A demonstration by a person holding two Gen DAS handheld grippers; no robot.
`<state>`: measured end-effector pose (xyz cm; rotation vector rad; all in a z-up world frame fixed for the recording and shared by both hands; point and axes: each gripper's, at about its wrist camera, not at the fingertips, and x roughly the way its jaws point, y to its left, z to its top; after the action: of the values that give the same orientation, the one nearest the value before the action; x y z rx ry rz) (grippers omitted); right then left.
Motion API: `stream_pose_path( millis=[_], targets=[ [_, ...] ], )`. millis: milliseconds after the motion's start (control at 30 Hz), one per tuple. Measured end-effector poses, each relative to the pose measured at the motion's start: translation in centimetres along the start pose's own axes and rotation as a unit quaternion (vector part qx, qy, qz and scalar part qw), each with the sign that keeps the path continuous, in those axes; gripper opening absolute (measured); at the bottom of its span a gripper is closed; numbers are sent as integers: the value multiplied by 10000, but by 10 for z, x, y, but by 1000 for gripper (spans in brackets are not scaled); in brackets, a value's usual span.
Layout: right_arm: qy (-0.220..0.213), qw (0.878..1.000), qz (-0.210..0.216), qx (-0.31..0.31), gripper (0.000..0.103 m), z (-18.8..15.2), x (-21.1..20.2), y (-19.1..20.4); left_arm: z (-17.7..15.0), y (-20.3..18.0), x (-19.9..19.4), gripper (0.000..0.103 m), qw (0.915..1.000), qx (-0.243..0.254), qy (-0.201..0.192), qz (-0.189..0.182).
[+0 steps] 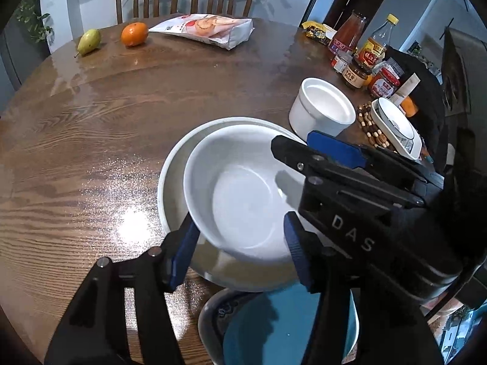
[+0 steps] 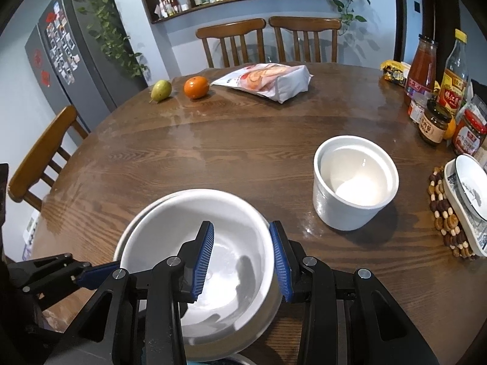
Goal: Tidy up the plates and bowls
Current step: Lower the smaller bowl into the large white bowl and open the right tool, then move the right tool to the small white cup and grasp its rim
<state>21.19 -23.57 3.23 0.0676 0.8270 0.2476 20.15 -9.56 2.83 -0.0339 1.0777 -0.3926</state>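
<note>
White ceramic bowl (image 1: 240, 194) sits nested in a wider white bowl (image 1: 173, 176) on the wooden table (image 1: 91, 140). My right gripper (image 2: 242, 255) pinches its near rim; my left gripper (image 1: 240, 243) straddles the rim, pads apart, not pressing. Glazed, rigid, slippery, breakable: best gripped at the rim.

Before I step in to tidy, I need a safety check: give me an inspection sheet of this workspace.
Surface: round brown wooden table, glossy.
Job's things: round white bowl inside larger white bowl; white cylindrical pot; teal bowl; patterned dishes on bead mat.
Clutter: green pear, orange, snack bag, sauce bottles.
Grippers: left gripper open around the round white bowl; right gripper straddles its wall, contact unclear.
Cables: nothing seen.
Surroundings: wooden chairs, grey fridge.
</note>
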Motion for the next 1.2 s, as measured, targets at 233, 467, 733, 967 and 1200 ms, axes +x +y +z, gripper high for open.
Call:
stream_pose_path(
  millis=[233, 467, 733, 967, 1200],
  targets=[
    [-12, 10000, 32, 11, 39, 0, -1, -1, -1, -1, -6, 66, 9999, 68, -94, -63],
    [-193, 9997, 40, 116, 39, 2, -9, -7, 0, -1, -17, 70, 9994, 51, -333, 27],
    [-331, 9993, 30, 177, 41, 4, -15, -10, 2, -2, -23, 70, 9986, 130, -499, 93],
    [-540, 9978, -62, 376, 53, 4, -26, -23, 6, -13, -27, 70, 9976, 165, -671, 104],
    [-834, 9940, 28, 701, 58, 5, -42, -42, 16, -27, -31, 70, 9967, 193, -777, 124]
  ],
)
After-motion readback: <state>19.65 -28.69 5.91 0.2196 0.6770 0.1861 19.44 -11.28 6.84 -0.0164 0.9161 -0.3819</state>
